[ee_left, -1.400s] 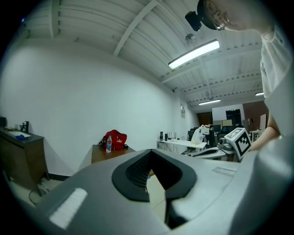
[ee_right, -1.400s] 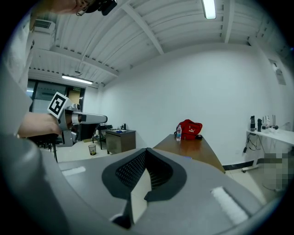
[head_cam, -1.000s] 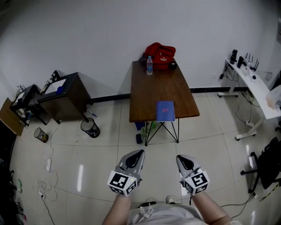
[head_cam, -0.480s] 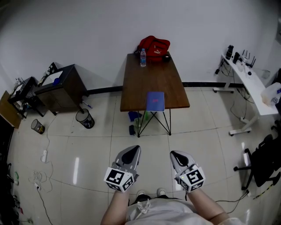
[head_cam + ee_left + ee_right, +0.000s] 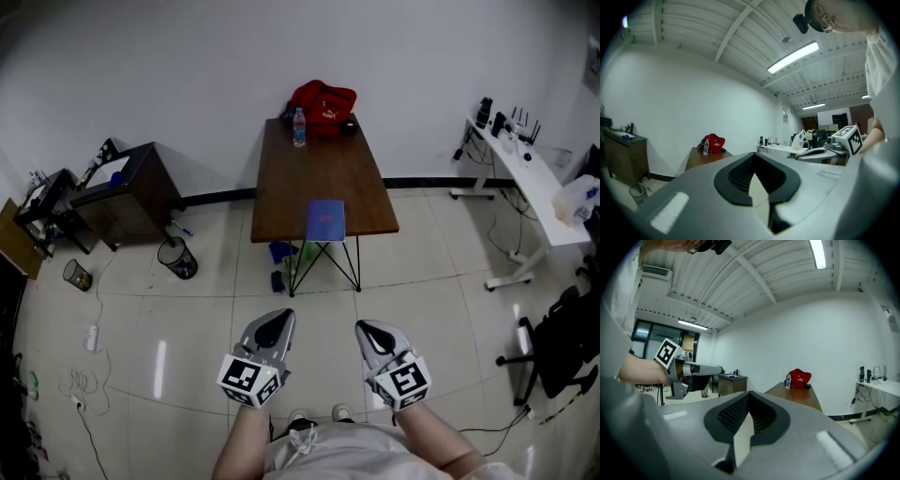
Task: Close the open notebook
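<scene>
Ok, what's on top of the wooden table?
A blue notebook at its near edge; a water bottle and red bag at the far end. Behind the bag is hidden.

Open tiled floor (image 5: 309, 300) separates the left claw (image 5: 277, 318) and right claw (image 5: 367, 328) from the wooden counter (image 5: 323, 173). The counter's middle lies bare between a blue notebook (image 5: 325, 220) at the near edge and a red bag (image 5: 323, 98) and water bottle (image 5: 299, 128) at the wall end. A wastebasket (image 5: 177, 258) and dark cabinet (image 5: 131, 192) flank its left, a white desk (image 5: 525, 183) its right.
</scene>
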Demonstrator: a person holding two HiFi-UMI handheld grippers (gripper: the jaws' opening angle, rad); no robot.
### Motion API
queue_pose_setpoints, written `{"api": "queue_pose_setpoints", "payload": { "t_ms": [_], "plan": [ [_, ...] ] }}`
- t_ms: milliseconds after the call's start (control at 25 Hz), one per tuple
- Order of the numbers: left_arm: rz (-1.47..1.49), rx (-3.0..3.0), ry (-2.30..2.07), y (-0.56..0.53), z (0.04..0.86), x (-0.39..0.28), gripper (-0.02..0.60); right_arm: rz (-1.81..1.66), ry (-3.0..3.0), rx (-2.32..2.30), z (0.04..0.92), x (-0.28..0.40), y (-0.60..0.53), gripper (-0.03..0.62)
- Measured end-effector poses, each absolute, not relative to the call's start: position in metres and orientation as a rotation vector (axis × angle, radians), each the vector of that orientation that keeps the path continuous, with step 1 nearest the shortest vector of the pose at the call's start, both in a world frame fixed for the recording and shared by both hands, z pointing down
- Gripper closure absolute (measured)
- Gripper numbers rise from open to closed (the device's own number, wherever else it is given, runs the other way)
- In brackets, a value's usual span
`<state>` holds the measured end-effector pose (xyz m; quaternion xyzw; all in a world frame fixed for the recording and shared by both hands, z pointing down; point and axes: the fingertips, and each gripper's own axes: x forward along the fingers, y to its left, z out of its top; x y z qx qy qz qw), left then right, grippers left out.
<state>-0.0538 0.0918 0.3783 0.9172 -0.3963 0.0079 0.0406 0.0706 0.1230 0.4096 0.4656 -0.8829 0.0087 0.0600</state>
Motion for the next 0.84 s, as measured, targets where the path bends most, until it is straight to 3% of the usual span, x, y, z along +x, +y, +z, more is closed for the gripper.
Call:
{"api": "queue_pose_setpoints", "payload": {
  "t_ms": [840],
  "plan": [
    [0.012,2.818,-1.179,0.06,0.373,-0.073,0.575,0.054,-2.643,1.456,0.404,0.052,0.089,0.588]
  ]
}}
